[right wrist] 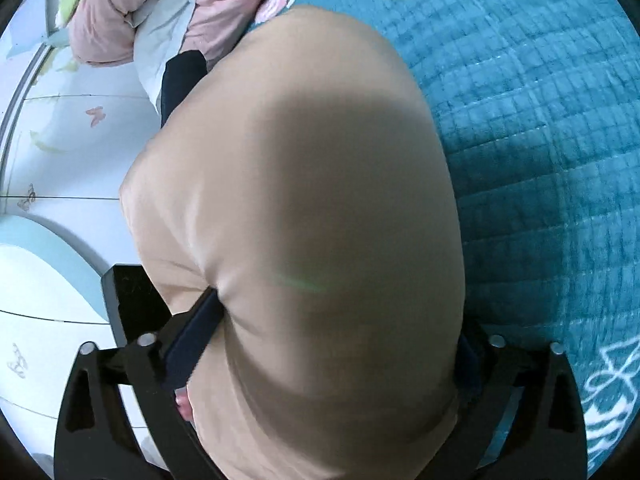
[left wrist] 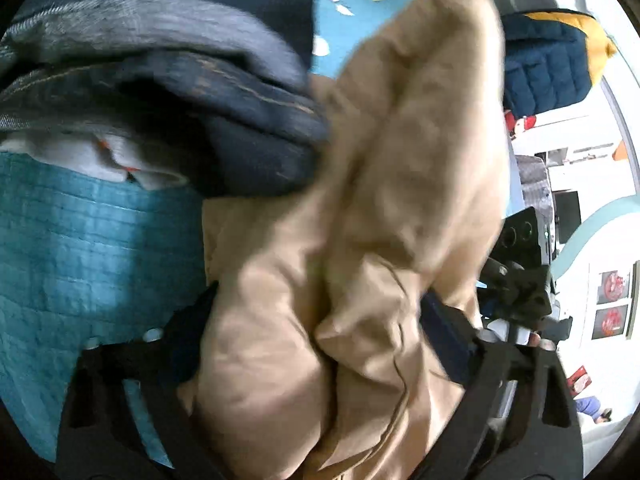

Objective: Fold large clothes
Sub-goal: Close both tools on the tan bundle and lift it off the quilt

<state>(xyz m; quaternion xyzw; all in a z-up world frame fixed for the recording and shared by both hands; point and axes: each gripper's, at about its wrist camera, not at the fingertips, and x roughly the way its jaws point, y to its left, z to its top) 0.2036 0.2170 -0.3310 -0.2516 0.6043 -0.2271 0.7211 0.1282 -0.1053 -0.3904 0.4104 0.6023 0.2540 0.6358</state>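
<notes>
Tan garment: a bulky tan garment [left wrist: 360,208] filled the middle of both wrist views, bunched and raised above the bed [right wrist: 540,120].
Left tongs: the left tongs [left wrist: 320,320] were clamped on a thick fold of the tan cloth, which bulged between the two fingers [left wrist: 444,320].
Right tongs: the right tongs [right wrist: 332,344] gripped the same garment [right wrist: 304,200], its smooth rounded bulk pressed between both fingers [right wrist: 196,332].
Bed: a teal quilted cover with white flower patterns lay under the garment.
Folded pile: jeans [left wrist: 224,92] and a grey garment [left wrist: 140,32] were stacked on the bed, to the left of the tan cloth in the left view, touching it.
Pink quilt: a pink quilt [right wrist: 132,12] lay at the bed's far edge.
Blue jacket: a dark blue padded jacket [left wrist: 544,64] sat to the right, apart from the pile.
</notes>
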